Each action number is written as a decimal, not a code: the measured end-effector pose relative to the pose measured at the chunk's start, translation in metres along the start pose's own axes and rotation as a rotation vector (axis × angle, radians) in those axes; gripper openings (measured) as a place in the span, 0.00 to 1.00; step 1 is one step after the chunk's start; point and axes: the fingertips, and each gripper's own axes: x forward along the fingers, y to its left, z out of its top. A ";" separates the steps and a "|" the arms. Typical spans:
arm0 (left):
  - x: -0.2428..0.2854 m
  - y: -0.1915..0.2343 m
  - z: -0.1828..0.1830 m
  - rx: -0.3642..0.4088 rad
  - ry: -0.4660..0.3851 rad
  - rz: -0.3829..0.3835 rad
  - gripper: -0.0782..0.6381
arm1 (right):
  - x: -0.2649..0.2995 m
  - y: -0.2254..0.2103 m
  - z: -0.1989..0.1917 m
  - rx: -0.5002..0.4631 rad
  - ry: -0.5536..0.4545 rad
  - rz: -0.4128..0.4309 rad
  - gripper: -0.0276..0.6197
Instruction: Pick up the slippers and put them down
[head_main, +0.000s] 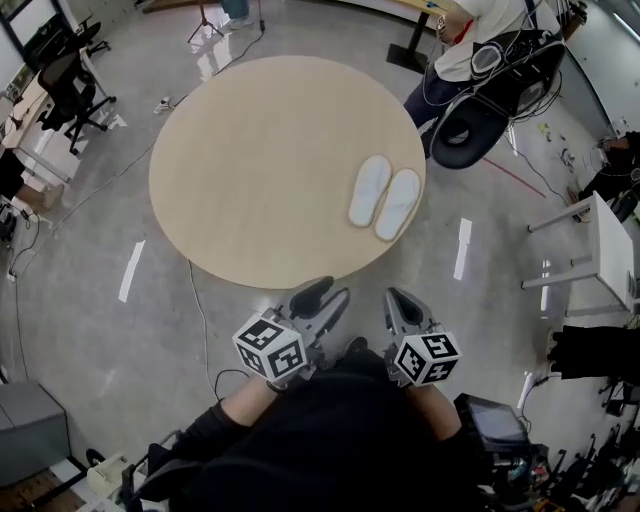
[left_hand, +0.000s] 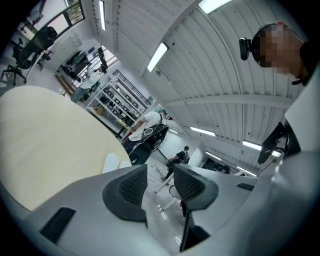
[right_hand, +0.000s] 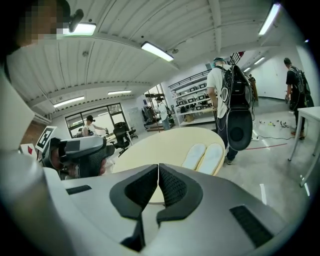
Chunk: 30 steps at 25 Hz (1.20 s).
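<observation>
L gripper (head_main: 326, 297) fingers wide, R gripper (head_main: 401, 302) fingers shut (both empty); unopened R would prob shove slippers (head_main: 385, 198) off worktop (head_main: 250, 170) edge.

- Round table (head_main: 250, 170): pale wood top, standing on a grey floor (head_main: 90, 300).
- Black office chair (head_main: 72, 85): well apart from the table, off its far left.
- Person in a white shirt (head_main: 485, 40): just beyond the table's far right edge, carrying a black pack (head_main: 468, 135).
- White side table (head_main: 612, 255): right of the round table, apart from it.
- White floor strips (head_main: 131, 270): one on each side of the table's near half.
- Thin cable (head_main: 200, 310): on the floor, running from the table's near edge.
</observation>
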 end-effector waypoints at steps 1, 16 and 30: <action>0.002 0.007 0.004 -0.006 -0.001 0.001 0.35 | 0.008 0.001 0.001 -0.004 0.004 0.001 0.07; 0.083 0.101 0.049 0.059 0.073 0.119 0.35 | 0.120 -0.072 0.033 0.129 0.007 -0.032 0.07; 0.338 0.238 -0.008 0.011 0.404 0.198 0.42 | 0.254 -0.297 0.013 0.304 0.201 -0.213 0.35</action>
